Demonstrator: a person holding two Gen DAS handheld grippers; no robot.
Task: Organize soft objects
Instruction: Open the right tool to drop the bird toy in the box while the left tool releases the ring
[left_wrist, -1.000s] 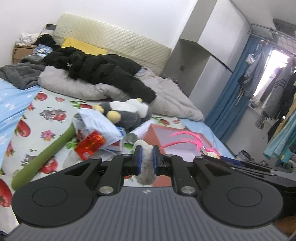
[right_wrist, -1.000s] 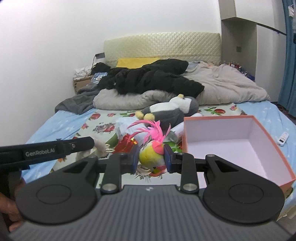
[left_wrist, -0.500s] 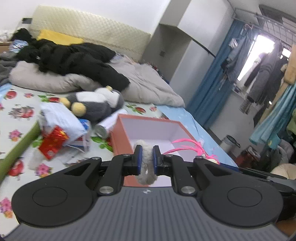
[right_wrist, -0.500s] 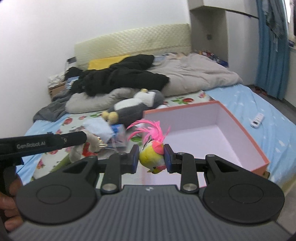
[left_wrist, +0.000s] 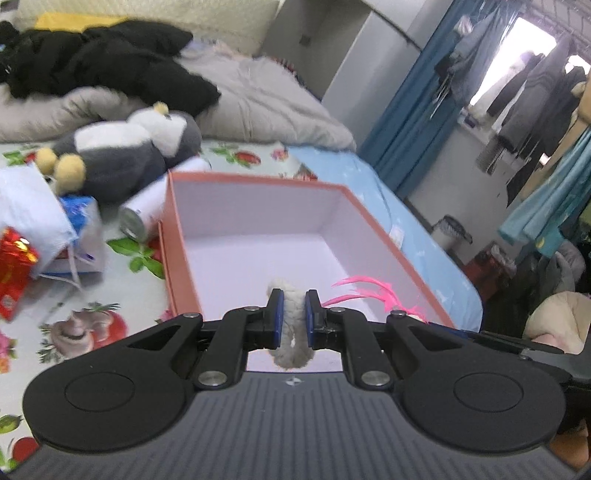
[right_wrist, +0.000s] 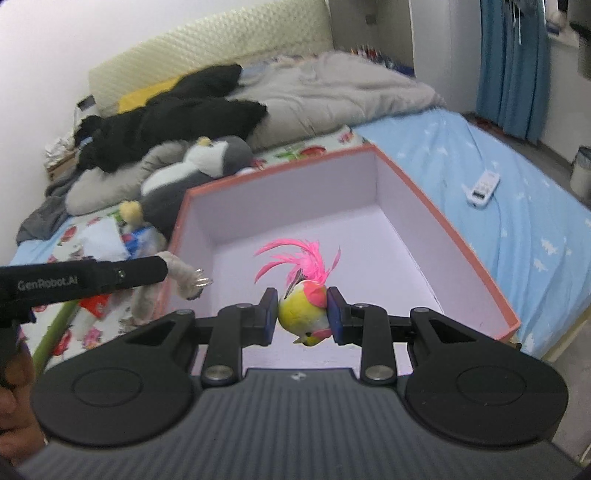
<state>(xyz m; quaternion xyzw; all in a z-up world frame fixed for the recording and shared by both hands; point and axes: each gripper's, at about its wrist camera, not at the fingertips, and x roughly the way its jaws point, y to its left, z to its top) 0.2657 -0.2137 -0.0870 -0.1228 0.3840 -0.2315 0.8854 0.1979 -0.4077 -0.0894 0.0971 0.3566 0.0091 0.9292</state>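
Both tongs hang over the open orange box (left_wrist: 354, 206) on the bed (right_wrist: 524, 206). The left tongs (left_wrist: 293, 317) pinch a fuzzy cream plush toy (left_wrist: 291, 332) with a metal ring, above the box's near left corner. The right tongs (right_wrist: 302, 312) pinch a yellow toy bird (right_wrist: 301, 314) with pink feathers, above the box's pale floor. A plush penguin (left_wrist: 125, 155) lies just beyond the box, beside a can (left_wrist: 142, 210) and some packets (left_wrist: 33, 225). A remote (right_wrist: 482, 188) rests on the blue sheet.

The bed (right_wrist: 517, 206) bears an open box (right_wrist: 461, 236), plush penguin (left_wrist: 122, 155), and remote (right_wrist: 482, 188).
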